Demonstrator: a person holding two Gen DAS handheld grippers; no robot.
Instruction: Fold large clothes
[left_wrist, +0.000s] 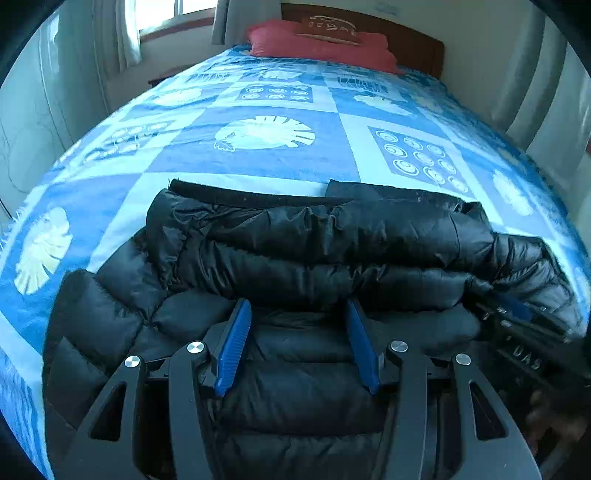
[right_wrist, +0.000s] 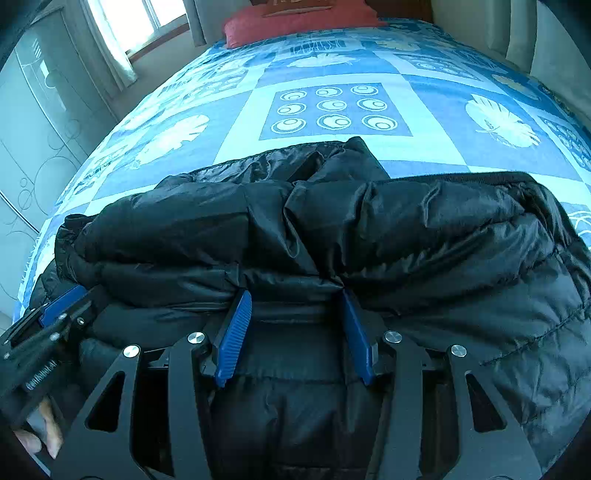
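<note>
Black puffer jacket (left_wrist: 295, 236) is lying across the near end of the bed, on a blue/white blanket (left_wrist: 258, 147) w/ shell and ring prints in a checker of squares. Using the jacket as the reference, going left to right: left gripper (left_wrist: 297, 306) sits over the jacket's left part, its ribbed blue pads (left_wrist: 236, 343) set about halfway apart, one each side of a puffy quilted section. Fabric bulges up between them, but I can't tell if they're actually pinching it. Jacket shell is shiny, crinkly nylon w/ fat horizontal baffles, plus a matte, fuzzy-looking black strip along its far edge. Right gripper (right_wrist: 297, 295) is over the jacket's right part, also about half open, tips at a gathered crease where two folds bunch together. Same deal, can't tell if it's gripping. Each gripper shows at the edge of the other's view. A person's fingers (right_wrist: 40, 432) are down at the jacket's near left corner in the right cam. Way beyond the jacket's far side there's a soft red pillow (left_wrist: 317, 44) against a dark wood headboard (left_wrist: 413, 40), and a window w/ pale curtains (left_wrist: 125, 33) off to the far left.
</note>
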